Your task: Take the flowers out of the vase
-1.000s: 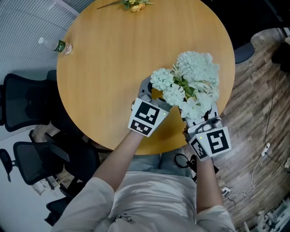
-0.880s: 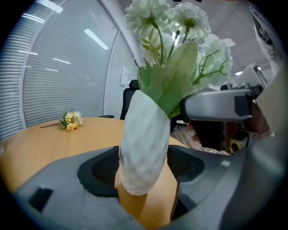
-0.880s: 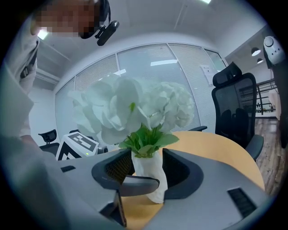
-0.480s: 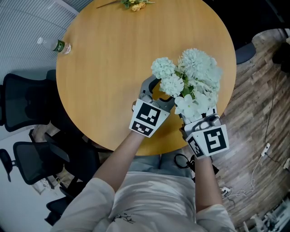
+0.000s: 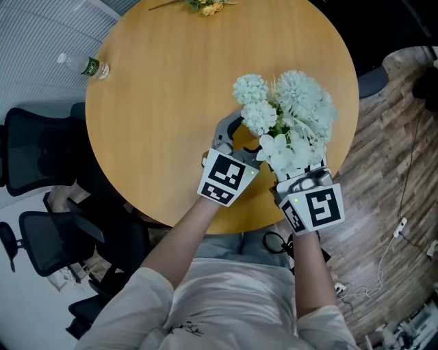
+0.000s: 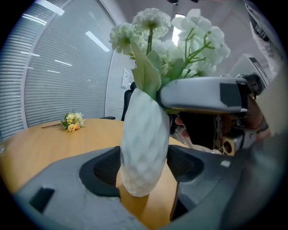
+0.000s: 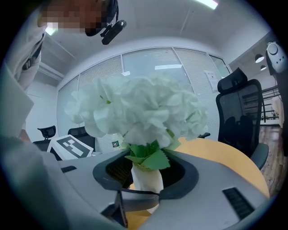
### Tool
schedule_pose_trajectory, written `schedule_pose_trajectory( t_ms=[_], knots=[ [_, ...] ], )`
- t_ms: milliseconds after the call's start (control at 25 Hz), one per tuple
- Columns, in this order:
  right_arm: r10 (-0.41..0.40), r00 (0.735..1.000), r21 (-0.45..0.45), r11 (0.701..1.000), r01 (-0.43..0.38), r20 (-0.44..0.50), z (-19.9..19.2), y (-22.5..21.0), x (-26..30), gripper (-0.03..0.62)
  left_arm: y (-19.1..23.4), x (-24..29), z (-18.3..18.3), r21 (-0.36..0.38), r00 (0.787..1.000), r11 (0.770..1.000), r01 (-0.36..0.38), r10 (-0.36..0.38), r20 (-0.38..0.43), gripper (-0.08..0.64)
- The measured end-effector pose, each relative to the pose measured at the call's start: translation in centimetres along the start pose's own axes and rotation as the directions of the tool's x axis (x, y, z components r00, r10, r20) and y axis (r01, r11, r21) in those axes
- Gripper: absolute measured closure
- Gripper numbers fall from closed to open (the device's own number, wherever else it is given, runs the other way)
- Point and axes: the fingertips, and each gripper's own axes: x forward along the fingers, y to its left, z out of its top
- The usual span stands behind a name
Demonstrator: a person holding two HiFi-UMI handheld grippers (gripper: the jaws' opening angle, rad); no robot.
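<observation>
A bunch of white flowers with green leaves stands in a white textured vase near the round wooden table's near edge. In the head view the blooms hide most of the vase. My left gripper is shut on the vase's lower body. My right gripper reaches in from the right and is shut on the stems and leaves at the vase's mouth. In the right gripper view the flowers fill the space above the jaws, with the vase's neck below.
A small yellow bouquet lies at the table's far edge, also seen in the left gripper view. A plastic water bottle lies at the left rim. Black office chairs stand left of the table, and another chair stands to the right.
The flower heads have shifted away from me, up the head view, along with my right gripper. My left gripper has stayed on the vase, nudging slightly right.
</observation>
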Motion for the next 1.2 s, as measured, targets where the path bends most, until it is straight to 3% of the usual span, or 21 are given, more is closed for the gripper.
schedule_pose_trajectory(
  t_ms=[320,560,1200],
  knots=[
    [-0.017,1.0,0.041,0.999,0.016,0.005,0.1,-0.5,-0.1,0.531,0.1,-0.2,-0.2,0.004,1.0,1.0,0.004,-0.004,-0.002,0.232],
    [-0.02,0.999,0.082,0.997,0.018,0.028,1.0,-2.2,-1.6,0.545,-1.1,0.9,0.5,0.006,1.0,1.0,0.002,-0.002,-0.002,0.231],
    [-0.027,0.998,0.093,0.995,0.022,0.054,2.4,-1.7,-2.1,0.548,-0.2,0.3,-0.1,-0.013,1.0,1.0,0.002,-0.002,-0.002,0.23]
  ],
)
